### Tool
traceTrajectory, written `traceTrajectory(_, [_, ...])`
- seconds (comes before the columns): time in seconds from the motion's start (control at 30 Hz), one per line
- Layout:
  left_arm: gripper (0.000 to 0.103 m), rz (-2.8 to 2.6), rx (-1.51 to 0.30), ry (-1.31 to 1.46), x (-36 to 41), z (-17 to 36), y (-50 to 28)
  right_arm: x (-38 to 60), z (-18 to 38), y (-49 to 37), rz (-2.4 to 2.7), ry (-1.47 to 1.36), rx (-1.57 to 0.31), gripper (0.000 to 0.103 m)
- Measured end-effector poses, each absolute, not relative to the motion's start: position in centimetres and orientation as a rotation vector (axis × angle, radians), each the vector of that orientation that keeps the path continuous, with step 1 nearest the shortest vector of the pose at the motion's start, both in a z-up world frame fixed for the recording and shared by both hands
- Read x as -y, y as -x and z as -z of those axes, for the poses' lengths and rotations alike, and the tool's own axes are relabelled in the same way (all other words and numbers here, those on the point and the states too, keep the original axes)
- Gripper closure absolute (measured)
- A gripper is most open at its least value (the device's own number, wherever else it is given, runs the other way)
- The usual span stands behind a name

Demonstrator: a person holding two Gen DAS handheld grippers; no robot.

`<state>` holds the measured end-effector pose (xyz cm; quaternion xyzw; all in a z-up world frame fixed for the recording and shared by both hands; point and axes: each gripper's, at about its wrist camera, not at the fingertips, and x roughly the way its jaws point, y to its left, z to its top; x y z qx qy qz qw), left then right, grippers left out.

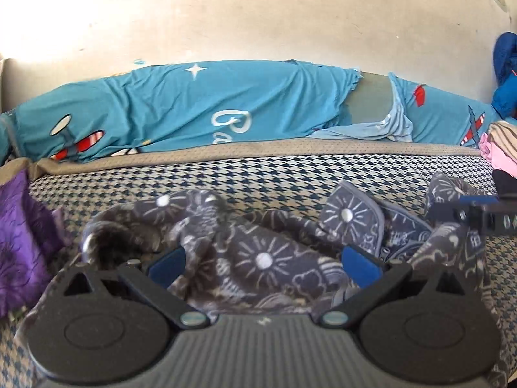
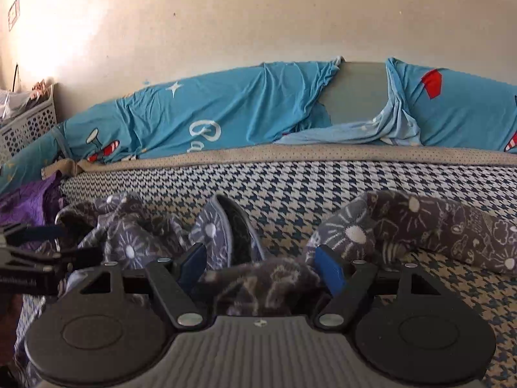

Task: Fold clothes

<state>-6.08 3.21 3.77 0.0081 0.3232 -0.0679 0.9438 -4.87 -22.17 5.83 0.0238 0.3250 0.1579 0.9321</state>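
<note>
grey patterned fleece garment [image 1: 265, 258] lies crumpled on the houndstooth bed cover [image 1: 258, 174], spread across the near part of the bed. left gripper [image 1: 263, 266] sits low over it, blue pads [image 1: 360, 265] wide apart, a fold of the fleece bunched up between them and not pinched. right gripper [image 2: 260, 266] is down on the same garment [image 2: 268, 281] too, jaws apart, a lump of fleece lying in the gap; its pads [image 2: 329, 268] look just beside the cloth, cannot tell if they touch it. a sleeve-like roll of the garment [image 2: 436, 226] stretches off to the right in the right wrist view. collar piece with pale trim [image 1: 352, 216] stands up mid-bed. right gripper's tip also shows at the right edge of the left wrist view [image 1: 484, 216], over the fleece.

behind: teal cartoon-print sheet [image 1: 200, 106] along the plain wall [image 1: 258, 16], tan quilt edge [image 1: 290, 150] below it. purple cloth [image 1: 19, 242] at the left, pink and striped clothes [image 1: 497, 152] at the right, white perforated basket [image 2: 29, 123] far left by the wall.
</note>
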Motion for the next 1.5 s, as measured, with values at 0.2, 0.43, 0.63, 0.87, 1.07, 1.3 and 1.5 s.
traceTrajectory(0.2, [0.0, 0.218, -0.744, -0.024, -1.6, -0.8, 6.1, 25.2, -3.3, 5.6, -0.35, -0.118, -0.879, 0.02])
traceTrajectory(0.43, [0.0, 0.259, -0.832, -0.076, -0.4, 1.2, 6.6, 26.5, -4.7, 7.2, -0.359, -0.059, -0.782, 0.02])
traceTrajectory(0.63, [0.0, 0.245, -0.87, -0.065, -0.5, 1.9, 6.5, 25.8, -8.0, 7.9, -0.312, -0.029, -0.555, 0.02])
traceTrajectory(0.87, [0.0, 0.234, -0.881, -0.067, -0.5, 2.0, 6.6, 21.9, -8.5, 5.5, -0.45, -0.015, -0.535, 0.02])
traceTrajectory(1.07, [0.0, 0.235, -0.885, -0.075, -0.6, 2.0, 6.7, 18.9, -6.9, 1.8, -0.531, 0.017, -0.642, 0.02])
traceTrajectory(1.3, [0.0, 0.239, -0.891, -0.085, -0.6, 2.2, 6.8, 16.9, -5.4, -2.5, -0.528, -0.001, -0.768, 0.02])
traceTrajectory(1.5, [0.0, 0.242, -0.894, -0.097, -0.5, 2.5, 6.8, 15.4, -1.9, -5.5, -0.498, 0.02, -0.935, 0.02])
